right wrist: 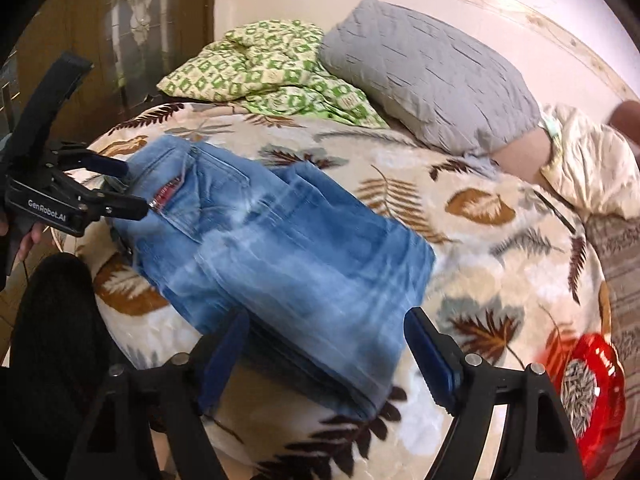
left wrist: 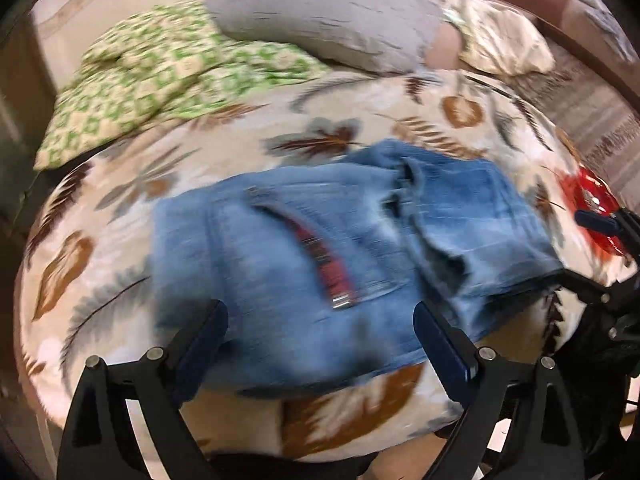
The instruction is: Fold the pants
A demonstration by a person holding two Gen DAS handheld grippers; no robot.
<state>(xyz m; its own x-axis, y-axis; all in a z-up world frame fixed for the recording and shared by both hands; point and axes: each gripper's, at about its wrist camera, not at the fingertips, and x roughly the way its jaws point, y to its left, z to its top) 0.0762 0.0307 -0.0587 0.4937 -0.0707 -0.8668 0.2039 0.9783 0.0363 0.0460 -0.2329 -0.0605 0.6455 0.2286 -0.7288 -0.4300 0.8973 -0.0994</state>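
Note:
Light blue jeans (left wrist: 320, 236) lie folded into a compact bundle on a leaf-print blanket (left wrist: 120, 184); a red-lined pocket faces up. My left gripper (left wrist: 320, 332) is open, just above the bundle's near edge, holding nothing. The jeans also show in the right wrist view (right wrist: 288, 252). My right gripper (right wrist: 326, 340) is open over the bundle's near end, empty. The left gripper (right wrist: 132, 186) shows at the left of that view, by the waistband end. The right gripper's fingers (left wrist: 596, 220) show at the right edge of the left wrist view.
A grey pillow (right wrist: 432, 72) and a green-patterned cover (right wrist: 272, 72) lie at the far side of the bed. A red plastic container (right wrist: 592, 392) of seeds sits on the blanket at the right. A wooden wardrobe (right wrist: 120, 32) stands at the left.

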